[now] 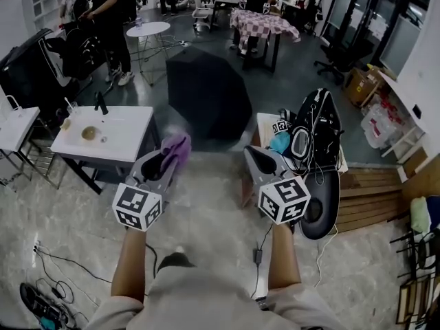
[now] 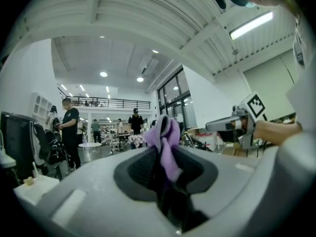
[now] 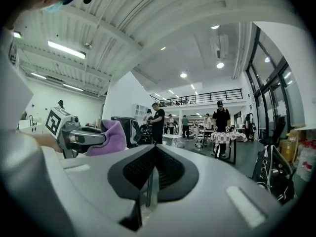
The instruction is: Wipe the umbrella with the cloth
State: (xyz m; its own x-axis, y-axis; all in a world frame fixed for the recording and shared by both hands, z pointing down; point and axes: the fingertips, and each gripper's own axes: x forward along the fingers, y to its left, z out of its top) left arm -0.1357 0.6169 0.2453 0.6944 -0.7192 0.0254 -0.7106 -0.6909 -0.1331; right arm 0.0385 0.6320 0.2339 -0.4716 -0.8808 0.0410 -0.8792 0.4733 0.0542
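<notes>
An open black umbrella (image 1: 206,91) rests on the dark floor ahead of me. My left gripper (image 1: 165,158) is shut on a purple cloth (image 1: 177,146), which sticks up from between its jaws (image 2: 165,137). It hangs short of the umbrella's near rim. My right gripper (image 1: 256,158) is level with the left one, its jaws closed with nothing between them (image 3: 154,154). In the right gripper view the cloth (image 3: 111,138) shows at the left, in the other gripper. Both grippers point roughly level, so the umbrella is out of both gripper views.
A white table (image 1: 103,133) with a bowl and a bottle stands at my left. A black bag (image 1: 317,126) with cables lies on a table to my right. Further back are a round table (image 1: 148,29), a checkered table (image 1: 265,25) and several people.
</notes>
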